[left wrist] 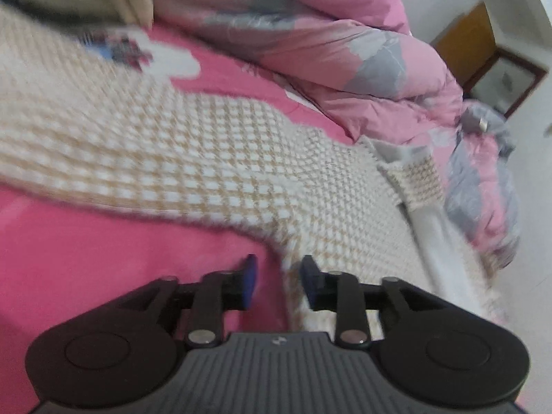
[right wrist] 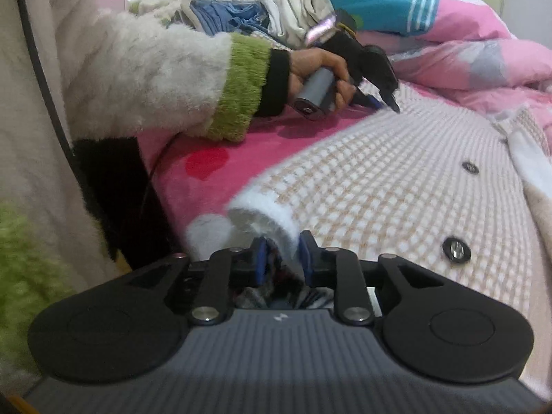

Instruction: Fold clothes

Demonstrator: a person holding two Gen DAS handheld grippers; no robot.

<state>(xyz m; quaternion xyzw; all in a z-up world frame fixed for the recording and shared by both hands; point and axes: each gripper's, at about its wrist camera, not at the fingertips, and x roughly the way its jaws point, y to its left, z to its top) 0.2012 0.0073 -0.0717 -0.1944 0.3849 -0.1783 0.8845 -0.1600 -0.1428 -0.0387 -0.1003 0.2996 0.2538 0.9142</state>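
right gripper parted at fluffy white cuff | waffle-knit checked cardigan

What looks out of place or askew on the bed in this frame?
Nothing looks damaged. The checked cardigan lies flat on the pink blanket, its white sleeve cuff resting by the right gripper. Only the rumpled pink quilt behind looks untidy.

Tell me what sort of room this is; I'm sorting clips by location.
Most likely a bedroom: the checked coat lies on a bed's pink sheet, beside a rumpled pink duvet and piled clothes.
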